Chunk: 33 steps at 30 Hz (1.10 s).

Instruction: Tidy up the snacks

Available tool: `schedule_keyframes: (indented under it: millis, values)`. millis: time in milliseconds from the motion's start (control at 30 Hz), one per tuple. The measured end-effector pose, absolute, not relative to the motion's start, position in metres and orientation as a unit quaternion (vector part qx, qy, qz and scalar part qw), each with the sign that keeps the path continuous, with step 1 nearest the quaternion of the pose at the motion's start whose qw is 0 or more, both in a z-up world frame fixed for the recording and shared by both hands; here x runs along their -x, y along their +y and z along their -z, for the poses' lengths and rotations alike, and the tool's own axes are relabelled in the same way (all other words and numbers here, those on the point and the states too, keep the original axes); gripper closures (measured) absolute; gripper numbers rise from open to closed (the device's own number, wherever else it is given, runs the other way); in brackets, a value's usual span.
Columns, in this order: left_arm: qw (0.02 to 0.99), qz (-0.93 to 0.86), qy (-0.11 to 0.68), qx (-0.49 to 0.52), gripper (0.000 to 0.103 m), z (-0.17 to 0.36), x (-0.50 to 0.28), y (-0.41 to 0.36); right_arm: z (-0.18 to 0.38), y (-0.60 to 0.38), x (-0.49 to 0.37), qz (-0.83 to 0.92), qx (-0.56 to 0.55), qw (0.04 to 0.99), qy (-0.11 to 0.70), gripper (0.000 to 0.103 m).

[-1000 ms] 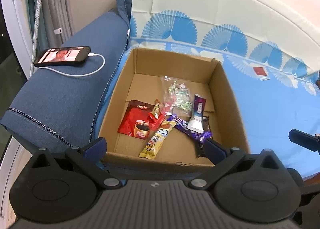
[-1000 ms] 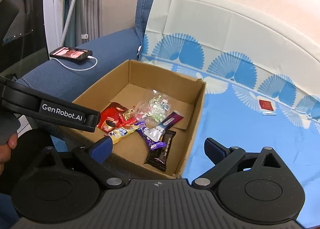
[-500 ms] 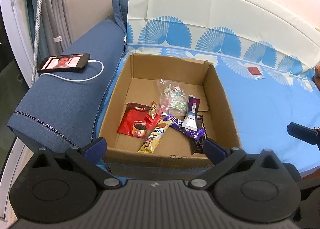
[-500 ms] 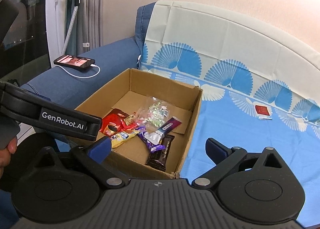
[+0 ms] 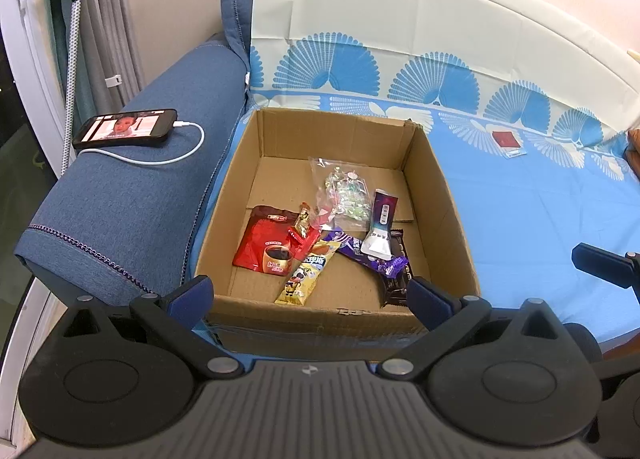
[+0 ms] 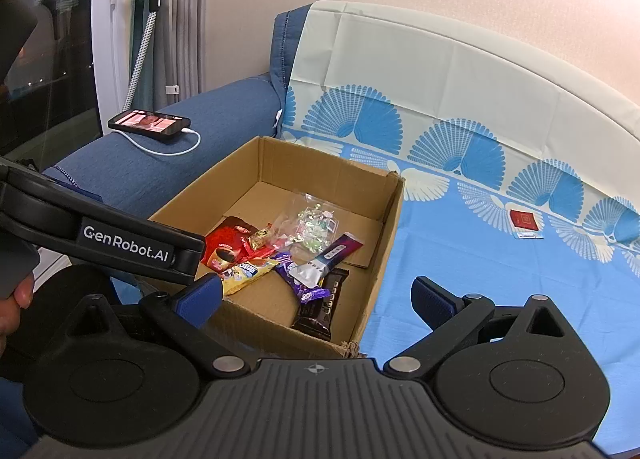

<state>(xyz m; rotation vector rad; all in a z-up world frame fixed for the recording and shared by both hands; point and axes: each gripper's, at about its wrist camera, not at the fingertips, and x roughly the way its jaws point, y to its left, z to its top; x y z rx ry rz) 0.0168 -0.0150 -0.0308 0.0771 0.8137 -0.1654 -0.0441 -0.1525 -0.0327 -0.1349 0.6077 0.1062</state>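
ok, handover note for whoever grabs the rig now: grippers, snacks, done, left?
Left gripper: open, empty, at the cardboard box's near wall.
Right gripper: open, empty, over the box's right front corner.
In the box: red coffee sachet, yellow snack bar, clear candy bag, purple wrappers, dark chocolate bar.
Left: small red packet lies on the blue sheet; probably goes in next.

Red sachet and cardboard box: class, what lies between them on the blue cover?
Nothing: between the cardboard box and the red sachet the blue cover is bare, clearest in the right wrist view.
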Motion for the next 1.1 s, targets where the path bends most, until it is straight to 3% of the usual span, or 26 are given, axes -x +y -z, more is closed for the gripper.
schedule_keyframes:
  millis: [600, 1100]
  values:
    - [0.910, 0.105, 0.398, -0.052, 0.000, 0.018, -0.024, -0.044, 0.028, -0.184, 0.047, -0.026, 0.041, 0.957, 0.288, 0.002]
    - [0.883, 0.201, 0.420, -0.059, 0.000, -0.014, -0.116, -0.205, 0.044, -0.392, 0.007, 0.147, -0.063, 0.947, 0.278, 0.000]
